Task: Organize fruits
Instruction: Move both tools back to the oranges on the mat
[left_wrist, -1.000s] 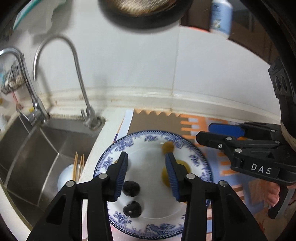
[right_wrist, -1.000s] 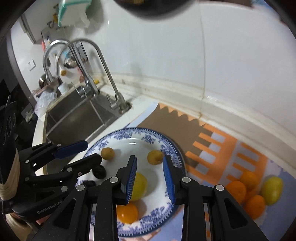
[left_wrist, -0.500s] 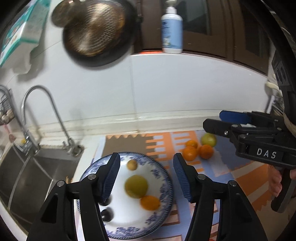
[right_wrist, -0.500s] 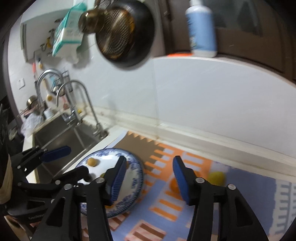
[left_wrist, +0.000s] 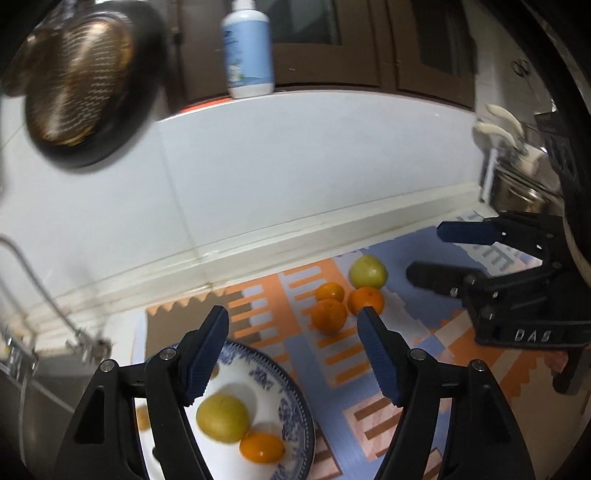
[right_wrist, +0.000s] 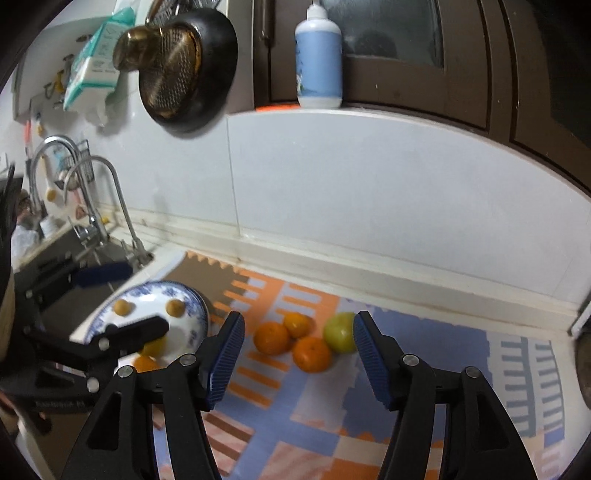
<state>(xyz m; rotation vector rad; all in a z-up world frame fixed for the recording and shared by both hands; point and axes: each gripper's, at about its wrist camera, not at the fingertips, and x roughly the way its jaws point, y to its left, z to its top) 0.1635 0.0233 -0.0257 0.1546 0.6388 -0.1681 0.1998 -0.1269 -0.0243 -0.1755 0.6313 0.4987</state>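
Note:
A blue-and-white plate (left_wrist: 291, 402) lies at the lower left of the left wrist view, holding a yellow-green fruit (left_wrist: 222, 417) and an orange (left_wrist: 262, 447). In the right wrist view the plate (right_wrist: 192, 306) also holds two small brown fruits (right_wrist: 174, 307). Three oranges (left_wrist: 329, 314) and a green fruit (left_wrist: 368, 272) lie together on the patterned mat (left_wrist: 413, 354); they also show in the right wrist view (right_wrist: 309, 352). My left gripper (left_wrist: 293, 354) is open and empty above the plate's right edge. My right gripper (right_wrist: 298, 356) is open and empty, just short of the loose fruit.
A sink (right_wrist: 62, 251) with two faucets (right_wrist: 110, 195) lies left of the plate. A white tiled wall (right_wrist: 369, 206) backs the counter. A dark pan (right_wrist: 184, 70) hangs on it and a blue bottle (right_wrist: 318, 59) stands on the ledge. A metal pot (left_wrist: 524, 192) stands at the far right.
Both grippers have opened wider and swung right, away from the plate toward the loose fruit on the mat. Nothing was picked up.

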